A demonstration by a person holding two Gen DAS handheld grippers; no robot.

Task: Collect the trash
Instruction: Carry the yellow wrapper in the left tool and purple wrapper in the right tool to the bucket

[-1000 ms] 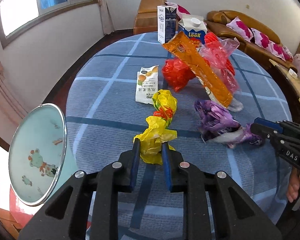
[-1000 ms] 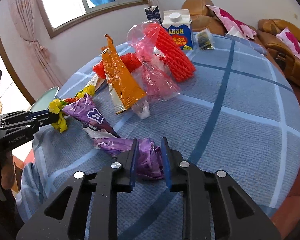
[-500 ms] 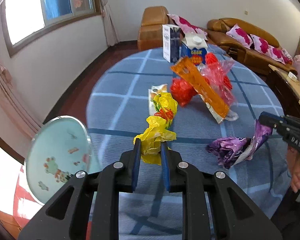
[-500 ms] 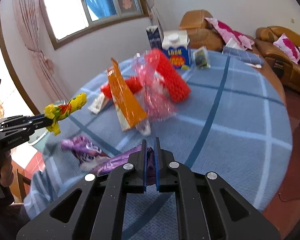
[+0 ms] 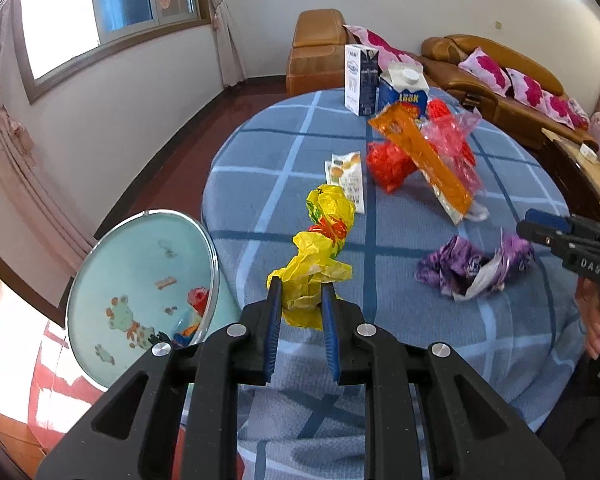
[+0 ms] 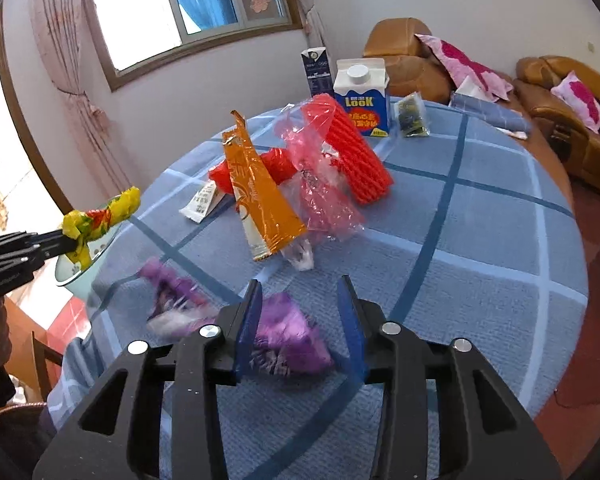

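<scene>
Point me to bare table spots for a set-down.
Free: cloth right of the red mesh sleeve, out to the table edge; also the window-side cloth left of the white sachet. Crowded: centre, orange wrapper, pink bag, cartons behind, purple wrapper near.

The purple wrapper point(image 6: 288, 336) at the bottom centre of the right wrist view is smeared by motion blur, so its print cannot be read. Its trailing end point(image 6: 172, 300) at lower left is blurred too. The bin point(image 5: 140, 292) at the lower left of the left wrist view shows only part of its contents, too small to name. The hand point(image 5: 596, 320) at the right edge is cut off by the frame.
</scene>
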